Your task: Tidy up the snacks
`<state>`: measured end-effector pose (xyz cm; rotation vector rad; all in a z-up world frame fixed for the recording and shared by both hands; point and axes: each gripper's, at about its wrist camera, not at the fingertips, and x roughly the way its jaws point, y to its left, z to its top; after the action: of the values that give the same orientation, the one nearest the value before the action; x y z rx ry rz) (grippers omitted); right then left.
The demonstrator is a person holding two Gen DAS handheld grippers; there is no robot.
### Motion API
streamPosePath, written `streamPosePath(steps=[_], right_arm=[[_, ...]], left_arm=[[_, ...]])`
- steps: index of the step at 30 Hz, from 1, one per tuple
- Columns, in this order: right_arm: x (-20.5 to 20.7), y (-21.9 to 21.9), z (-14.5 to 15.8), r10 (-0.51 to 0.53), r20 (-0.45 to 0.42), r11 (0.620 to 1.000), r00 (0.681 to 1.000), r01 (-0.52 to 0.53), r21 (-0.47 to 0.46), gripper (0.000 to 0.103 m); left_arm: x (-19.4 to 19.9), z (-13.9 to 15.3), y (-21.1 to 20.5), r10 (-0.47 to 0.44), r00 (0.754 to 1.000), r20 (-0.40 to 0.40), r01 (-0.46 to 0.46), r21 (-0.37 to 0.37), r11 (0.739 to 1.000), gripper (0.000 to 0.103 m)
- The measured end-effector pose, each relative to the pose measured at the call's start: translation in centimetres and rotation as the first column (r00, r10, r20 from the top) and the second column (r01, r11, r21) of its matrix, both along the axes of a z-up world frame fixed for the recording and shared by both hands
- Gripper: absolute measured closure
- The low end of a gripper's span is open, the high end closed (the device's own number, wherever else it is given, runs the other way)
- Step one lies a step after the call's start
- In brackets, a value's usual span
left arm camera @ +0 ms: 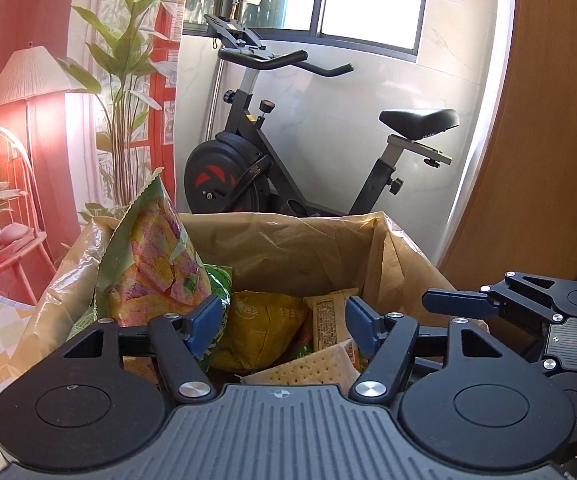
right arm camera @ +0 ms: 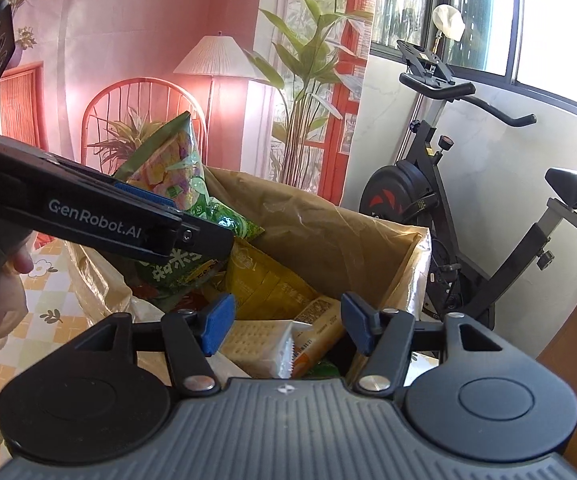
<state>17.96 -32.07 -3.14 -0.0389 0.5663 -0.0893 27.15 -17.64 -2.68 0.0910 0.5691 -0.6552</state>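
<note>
A box lined with brown plastic (left arm camera: 288,244) holds several snack packs. A tall green bag of coloured chips (left arm camera: 152,256) stands at its left side. A yellow bag (left arm camera: 264,328), a tan wrapped bar (left arm camera: 328,320) and a cracker pack (left arm camera: 308,368) lie inside. My left gripper (left arm camera: 284,326) is open and empty above the near edge of the box. My right gripper (right arm camera: 286,326) is open and empty over the cracker pack (right arm camera: 256,340). The left gripper also shows in the right wrist view (right arm camera: 192,220), beside the chip bag (right arm camera: 172,164). The right gripper shows at the right of the left wrist view (left arm camera: 460,302).
An exercise bike (left arm camera: 288,152) stands behind the box by the window. A wooden panel (left arm camera: 548,140) rises on the right. A potted plant (left arm camera: 128,80), a floor lamp (left arm camera: 28,76) and a red chair (left arm camera: 4,208) are at the left. A checked cloth (right arm camera: 48,300) covers the table.
</note>
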Motion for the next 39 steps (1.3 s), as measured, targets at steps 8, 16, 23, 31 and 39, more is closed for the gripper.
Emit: streamPosePath(steps=[8,16,23,31,39], right_arm=[[-2.0,0.3,1.9,-0.078,0.066,0.997,0.995,0.076,0.034,0.018],[-5.6,0.9,4.4,-0.171,0.164,0.978,0.972,0.147,0.151,0.001],[-8.3,2.5,5.6,-0.248,0.146,0.957,0.958,0.219,0.189,0.0],[-11.2,5.1,6.7,-0.272,0.174,0.95,0.946,0.237,0.202,0.0],[-12.6,7.0,7.5,-0.273,0.183,0.952,0.944,0.238,0.191,0.0]], left_arm=[[-2.2,2.1,1.4,0.013,0.996,0.091,-0.015,0.025,1.0,0.015],[-5.1,4.6,4.0,0.083,0.983,0.161,-0.088,0.023,0.996,0.009],[-8.5,6.1,6.0,0.179,0.956,0.234,-0.193,0.037,0.981,0.008],[-12.2,7.5,7.9,0.239,0.929,0.283,-0.259,0.034,0.965,0.006],[-13.9,7.5,9.9,0.257,0.945,0.203,-0.254,-0.04,0.966,0.006]])
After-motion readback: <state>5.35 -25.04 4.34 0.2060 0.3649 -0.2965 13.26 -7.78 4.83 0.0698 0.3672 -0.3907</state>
